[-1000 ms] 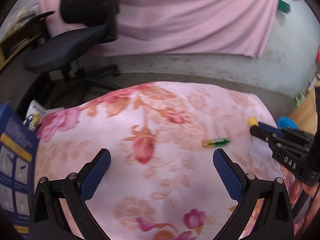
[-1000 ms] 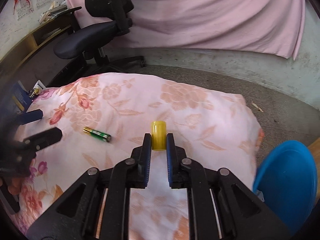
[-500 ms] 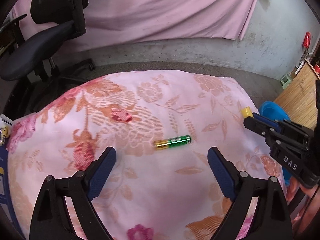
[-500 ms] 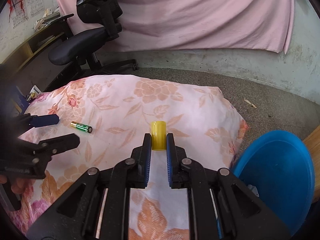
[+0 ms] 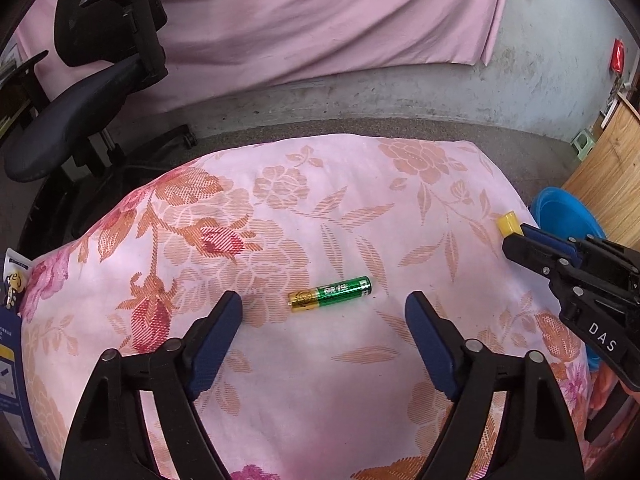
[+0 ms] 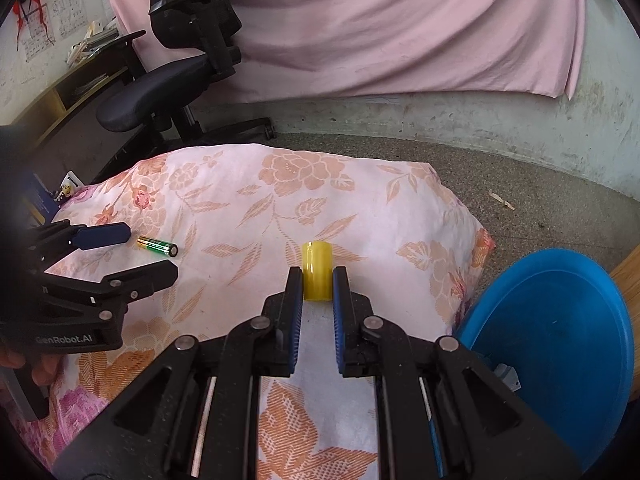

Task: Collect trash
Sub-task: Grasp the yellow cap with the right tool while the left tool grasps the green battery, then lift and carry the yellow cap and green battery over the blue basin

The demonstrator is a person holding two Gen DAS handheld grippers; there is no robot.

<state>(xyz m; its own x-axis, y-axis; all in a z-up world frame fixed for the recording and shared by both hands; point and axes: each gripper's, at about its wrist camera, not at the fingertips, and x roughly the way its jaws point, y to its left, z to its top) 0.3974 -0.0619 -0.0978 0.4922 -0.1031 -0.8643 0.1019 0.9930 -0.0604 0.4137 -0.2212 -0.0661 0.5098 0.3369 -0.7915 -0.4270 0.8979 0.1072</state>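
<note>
On pink floral cloth (image 5: 280,200) spread over a raised surface: one green-and-gold battery (image 5: 330,293), lying flat on its side, gold end toward the left in the left wrist view. Left gripper (image 5: 324,312) spread wide, blue-padded fingers (image 5: 218,328) on either side of the battery but apart from it, nothing held; hovering or resting on the cloth, cannot tell which. Seen from the right wrist view, same battery (image 6: 157,246) just beyond the blue tip of the left gripper (image 6: 128,252). Right gripper (image 6: 316,280) closed down on a small yellow cylinder (image 6: 316,270), clamped between the two pads with its far end sticking out past the fingertips; in the left wrist view only the yellow tip (image 5: 507,223) visible ahead of the right gripper (image 5: 520,240) at the right edge of the cloth. Beside the cloth's right edge, lower down, a blue bin (image 6: 560,328), open, with its inside facing the camera; a slice of its rim (image 5: 568,216) also visible in the left wrist view. Behind the cloth, grey floor, a black office chair (image 6: 176,80) and a pink curtain (image 6: 400,32) hanging against the wall.
</note>
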